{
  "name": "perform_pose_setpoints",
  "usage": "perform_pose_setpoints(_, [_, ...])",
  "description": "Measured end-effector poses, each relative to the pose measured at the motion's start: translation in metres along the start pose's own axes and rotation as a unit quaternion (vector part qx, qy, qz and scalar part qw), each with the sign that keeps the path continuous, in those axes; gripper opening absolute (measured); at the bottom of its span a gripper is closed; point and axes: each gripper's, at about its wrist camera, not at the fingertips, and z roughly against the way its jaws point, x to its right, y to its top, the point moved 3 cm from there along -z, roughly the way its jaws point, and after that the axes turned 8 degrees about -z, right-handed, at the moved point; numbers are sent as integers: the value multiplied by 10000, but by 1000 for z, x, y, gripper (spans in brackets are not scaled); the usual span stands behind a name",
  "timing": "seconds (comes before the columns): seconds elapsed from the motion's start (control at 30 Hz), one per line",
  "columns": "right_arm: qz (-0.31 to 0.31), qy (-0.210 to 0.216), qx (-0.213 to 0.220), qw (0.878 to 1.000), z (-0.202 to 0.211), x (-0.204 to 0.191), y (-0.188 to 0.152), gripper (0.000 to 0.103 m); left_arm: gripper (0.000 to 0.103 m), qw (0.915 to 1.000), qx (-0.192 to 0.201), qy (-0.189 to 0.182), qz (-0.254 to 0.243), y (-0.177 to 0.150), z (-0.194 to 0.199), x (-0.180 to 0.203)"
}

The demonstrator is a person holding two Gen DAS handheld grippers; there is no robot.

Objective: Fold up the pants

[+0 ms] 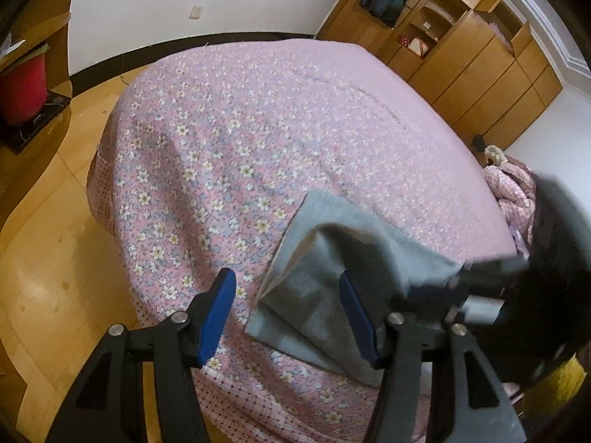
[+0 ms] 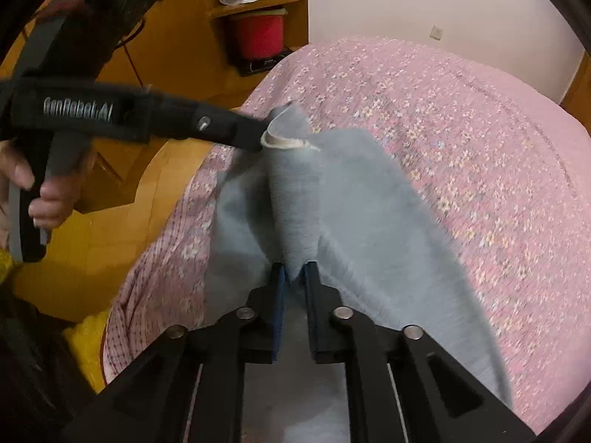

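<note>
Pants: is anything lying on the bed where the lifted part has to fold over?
Nothing visible does. The right gripper pinches the grey pants in its jaws, and the flowered bed beyond them is bare. The only other thing on it is a pink padded bundle at the far edge, away from the pants.

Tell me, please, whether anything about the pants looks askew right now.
The grey pants are not flat on the pink bedspread: a ridge is pulled up into the shut right gripper, and an edge by the left gripper curls over, showing pale lining.
</note>
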Motion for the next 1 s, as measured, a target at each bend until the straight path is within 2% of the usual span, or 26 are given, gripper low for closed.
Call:
perform_pose_setpoints(0.07, [-87,165,-25,9998,5,0,-1,22,61,9999,48,-113,-10,2,2,4])
perform_pose_setpoints(0.17, [-210,679,-177,9973,19,3,-9,23,61,9998,48,-152,-108,4,-1,13])
perform_pose_setpoints(0.37, [-479,643,-22,9968,35,16,-7,24,59,9993,-211,-185,-228,-3,-23,19])
perform_pose_setpoints(0.4, [-630,666,35,9958,34,23,-1,24,56,9992,-299,-181,-182,-7,-30,17])
perform_pose_setpoints(0.47, [-955,782,146,9922,35,35,8,24,43,9989,-455,-128,-61,-12,-41,14])
perform_pose_setpoints(0.5, [-1128,856,207,9897,35,42,12,24,42,9987,-482,-145,0,-14,-44,13])
perform_pose_setpoints(0.53, [-1316,938,255,9865,33,49,19,24,41,9988,-454,-179,71,-15,-45,12])
perform_pose_setpoints(0.67, [-1658,1125,159,9796,12,65,51,24,23,9989,-422,-203,-15,-16,-42,14])
perform_pose_setpoints(0.77, [-1472,958,-117,9844,-9,65,68,24,23,9990,-421,-134,-108,-18,-42,17])
perform_pose_setpoints(0.87, [-939,443,-457,9935,-36,57,77,24,23,9990,-423,-162,-52,-20,-42,18])
perform_pose_setpoints(0.97, [-654,243,-444,9966,-43,48,76,24,23,9989,-425,-208,9,-21,-44,17])
perform_pose_setpoints(1.0, [-531,148,-363,9978,-40,44,74,15,23,9989,-420,-211,13,-22,-44,17])
